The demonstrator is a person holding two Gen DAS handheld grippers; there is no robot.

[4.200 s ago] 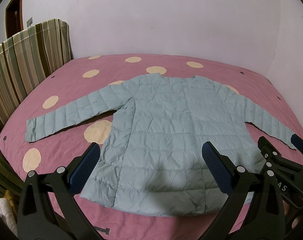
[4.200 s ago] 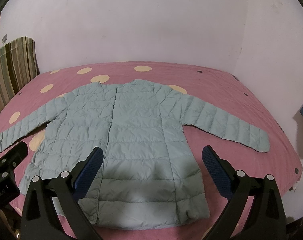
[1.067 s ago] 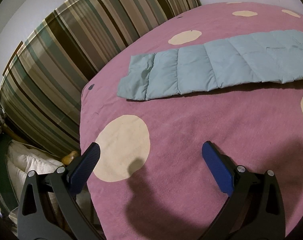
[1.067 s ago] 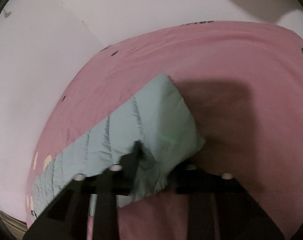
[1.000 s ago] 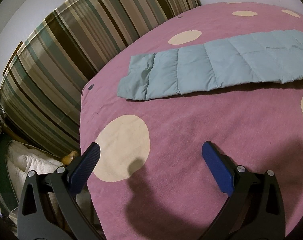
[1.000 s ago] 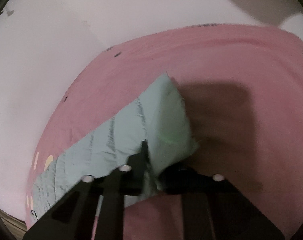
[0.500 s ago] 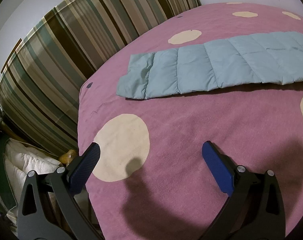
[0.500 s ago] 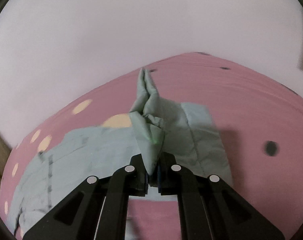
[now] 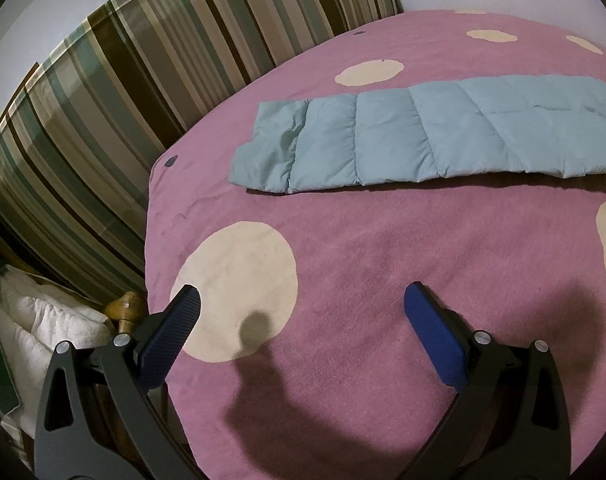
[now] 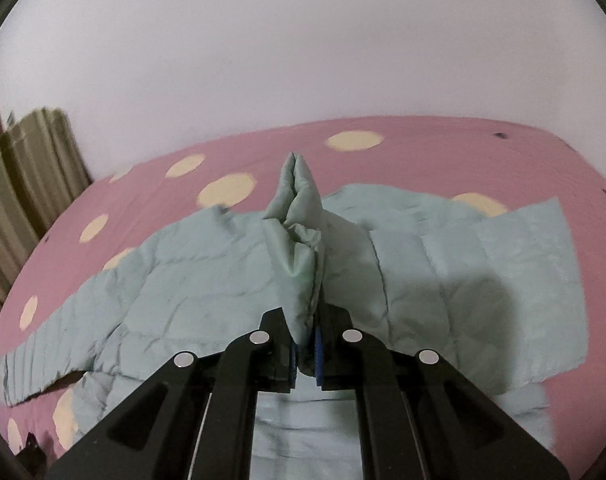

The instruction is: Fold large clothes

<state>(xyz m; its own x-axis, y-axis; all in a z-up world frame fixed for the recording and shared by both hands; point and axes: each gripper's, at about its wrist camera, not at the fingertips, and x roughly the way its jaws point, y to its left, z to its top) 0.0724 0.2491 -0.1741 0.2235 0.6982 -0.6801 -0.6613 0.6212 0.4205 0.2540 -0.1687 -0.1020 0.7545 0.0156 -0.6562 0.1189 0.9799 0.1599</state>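
Pale blue quilted jacket (image 10: pixel 207 280) is spread on the pink spotted bedspread (image 10: pixel 403 140); its right sleeve cuff (image 10: pixel 299 248) is pinched upright between the clamped jaws of the right gripper (image 10: pixel 306 354), above the jacket body. Left sleeve (image 9: pixel 403 140) lies flat, well ahead of the left gripper (image 9: pixel 299 312), whose jaws are held wide apart over bare bedspread beside the striped headboard (image 9: pixel 115 88).

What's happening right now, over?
Right gripper shut on jacket sleeve cuff, carried over jacket body. Left gripper open, empty above bedspread. Nothing in the way.
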